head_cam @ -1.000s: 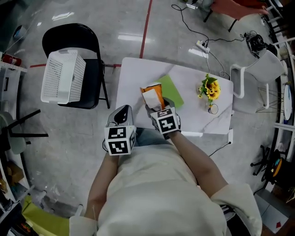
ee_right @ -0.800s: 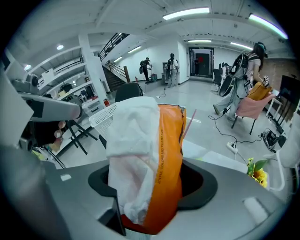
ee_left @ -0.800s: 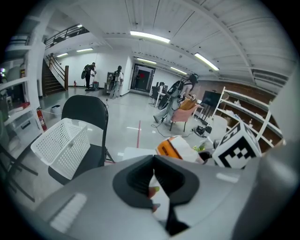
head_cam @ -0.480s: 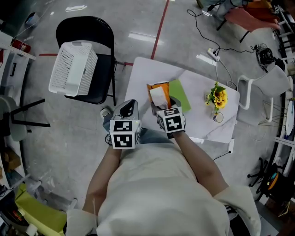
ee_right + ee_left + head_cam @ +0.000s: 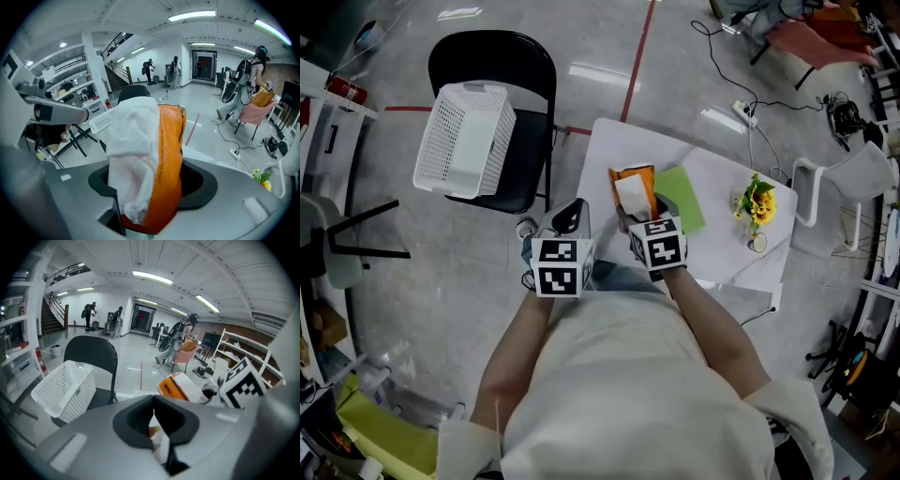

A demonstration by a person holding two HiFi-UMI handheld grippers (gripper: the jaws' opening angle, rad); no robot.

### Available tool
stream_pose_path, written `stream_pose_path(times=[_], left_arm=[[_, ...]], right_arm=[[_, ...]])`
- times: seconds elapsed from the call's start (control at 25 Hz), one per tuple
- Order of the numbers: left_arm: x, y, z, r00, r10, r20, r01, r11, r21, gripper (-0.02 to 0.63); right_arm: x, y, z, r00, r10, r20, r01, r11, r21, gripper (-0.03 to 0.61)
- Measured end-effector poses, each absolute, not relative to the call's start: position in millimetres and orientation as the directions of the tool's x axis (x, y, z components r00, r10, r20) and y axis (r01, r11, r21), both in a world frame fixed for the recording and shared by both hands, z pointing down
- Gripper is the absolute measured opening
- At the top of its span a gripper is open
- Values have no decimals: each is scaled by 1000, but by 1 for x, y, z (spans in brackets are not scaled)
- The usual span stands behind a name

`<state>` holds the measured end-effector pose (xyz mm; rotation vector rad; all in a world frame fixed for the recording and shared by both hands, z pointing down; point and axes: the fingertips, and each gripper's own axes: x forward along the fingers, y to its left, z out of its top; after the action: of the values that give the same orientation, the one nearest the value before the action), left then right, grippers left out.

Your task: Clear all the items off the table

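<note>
An orange pack with white tissue (image 5: 635, 194) (image 5: 152, 159) stands up between the jaws of my right gripper (image 5: 637, 217) (image 5: 153, 188), which is shut on its lower end above the white table (image 5: 675, 155). The left gripper view also shows the pack (image 5: 180, 386). My left gripper (image 5: 568, 216) (image 5: 153, 422) is shut and holds nothing; it hangs at the table's left edge, over the floor. A green sheet (image 5: 682, 201) lies on the table beside the pack. Yellow flowers (image 5: 757, 201) (image 5: 261, 179) stand in a small glass near the table's right side.
A white slotted basket (image 5: 464, 141) (image 5: 64, 387) (image 5: 106, 119) rests on a black folding chair (image 5: 492, 66) (image 5: 92, 354) left of the table. A white chair (image 5: 844, 178) and cables on the floor lie to the right. People stand far off in the hall.
Both grippers have shifted left relative to the table, toward the chair with the basket. The orange pack went along in the right gripper. The left gripper now hangs off the table's left edge.
</note>
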<state>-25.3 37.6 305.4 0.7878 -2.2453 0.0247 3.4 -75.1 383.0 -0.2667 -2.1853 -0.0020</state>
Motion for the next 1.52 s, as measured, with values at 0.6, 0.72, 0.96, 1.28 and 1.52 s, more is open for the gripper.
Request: stream_pose_path(times=[0.6, 0.72, 0.96, 1.28, 1.52], left_arm=[[-83, 125, 301, -549, -513, 660, -506, 832, 225, 9], [-95, 143, 301, -560, -502, 659, -490, 842, 225, 9], [-120, 184, 302, -585, -476, 657, -445, 865, 230, 9], [-149, 244, 309, -604, -435, 668, -385, 893, 233, 9], [-161, 283, 315, -610, -413, 677, -345, 907, 242, 9]], right_arm=[[-59, 15, 366, -572, 224, 789, 238, 966, -102, 314], [-73, 36, 363, -570, 242, 786, 259, 960, -107, 313], [-101, 77, 364, -553, 271, 788, 309, 945, -108, 313], [-138, 141, 367, -527, 316, 789, 373, 920, -119, 313], [-157, 183, 368, -510, 345, 788, 408, 904, -131, 313]])
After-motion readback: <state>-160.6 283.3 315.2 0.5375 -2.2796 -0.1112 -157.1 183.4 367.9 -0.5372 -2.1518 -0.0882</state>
